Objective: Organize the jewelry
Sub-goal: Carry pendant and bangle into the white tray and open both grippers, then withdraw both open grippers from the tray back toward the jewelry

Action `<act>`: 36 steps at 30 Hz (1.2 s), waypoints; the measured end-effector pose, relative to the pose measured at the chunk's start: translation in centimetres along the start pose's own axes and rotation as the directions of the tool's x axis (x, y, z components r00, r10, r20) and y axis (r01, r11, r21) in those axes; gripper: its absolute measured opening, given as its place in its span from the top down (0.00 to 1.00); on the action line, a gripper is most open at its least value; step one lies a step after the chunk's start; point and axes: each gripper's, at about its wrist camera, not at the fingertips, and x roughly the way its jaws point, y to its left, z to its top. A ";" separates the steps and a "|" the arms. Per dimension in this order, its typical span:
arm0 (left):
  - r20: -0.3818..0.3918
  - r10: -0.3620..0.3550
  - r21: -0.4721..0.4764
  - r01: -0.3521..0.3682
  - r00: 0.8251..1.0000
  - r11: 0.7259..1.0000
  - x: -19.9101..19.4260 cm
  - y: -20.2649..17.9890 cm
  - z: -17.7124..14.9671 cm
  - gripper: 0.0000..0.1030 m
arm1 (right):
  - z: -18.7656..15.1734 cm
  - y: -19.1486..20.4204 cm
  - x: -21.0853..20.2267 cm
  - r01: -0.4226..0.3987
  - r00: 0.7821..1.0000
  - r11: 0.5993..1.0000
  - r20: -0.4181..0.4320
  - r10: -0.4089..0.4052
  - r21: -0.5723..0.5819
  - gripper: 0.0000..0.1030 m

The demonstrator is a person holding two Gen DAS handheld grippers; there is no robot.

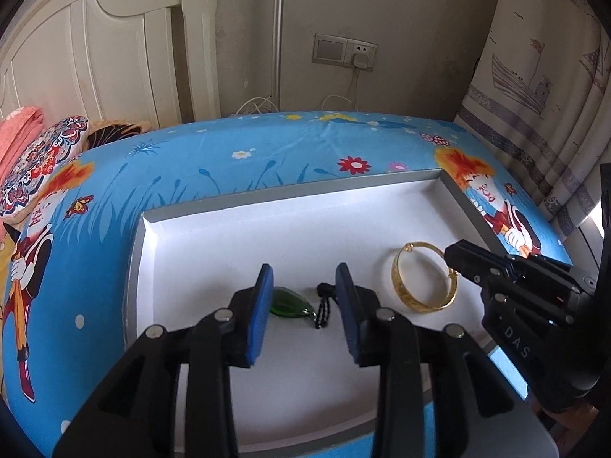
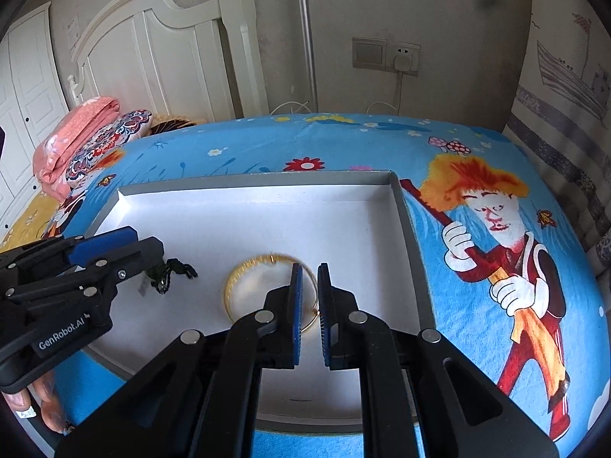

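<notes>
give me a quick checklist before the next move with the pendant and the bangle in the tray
1. Green pendant lies inside the white tray: ok.
2. Left gripper jaws apart, pads clear of the pendant: ok.
3. Pendant's black cord free of the left gripper's blue pad: cannot tell, it lies right beside it.
4. Gold bangle lies flat in the tray, apart from the pendant: ok.
5. Right gripper grips the bangle's rim: ok, pads nearly closed on the thin band.
6. Two grippers clear of each other: ok.

The left claw (image 2: 110,246) hides most of the green pendant (image 2: 158,273); the gold bangle's (image 2: 244,271) rim blurs.
</notes>
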 end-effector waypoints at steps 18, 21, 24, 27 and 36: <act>0.044 0.003 -0.010 -0.003 0.999 1.000 -1.9 0.5 -1.0 0.47 | -0.6 0.3 -1.4 0.024 0.998 1.000 0.057 -0.024 -0.003 0.47; 0.053 0.019 -0.008 -0.019 0.998 1.000 -2.2 0.3 -1.4 0.41 | -0.7 0.4 -2.0 0.022 0.997 1.000 0.069 -0.021 -0.009 0.46; 0.062 0.022 -0.017 -0.021 0.998 1.000 -2.6 0.3 -1.9 0.40 | -0.9 0.3 -2.7 0.017 0.996 1.000 0.083 -0.017 -0.005 0.40; 0.071 0.032 -0.014 -0.031 0.997 0.999 -3.0 0.1 -2.5 0.38 | -1.2 0.2 -3.3 0.015 0.996 1.000 0.092 -0.014 -0.004 0.39; 0.103 0.053 -0.007 -0.053 0.993 0.999 -4.9 -0.4 -3.8 0.33 | -2.6 0.2 -5.0 0.010 0.993 1.000 0.117 -0.010 -0.004 0.32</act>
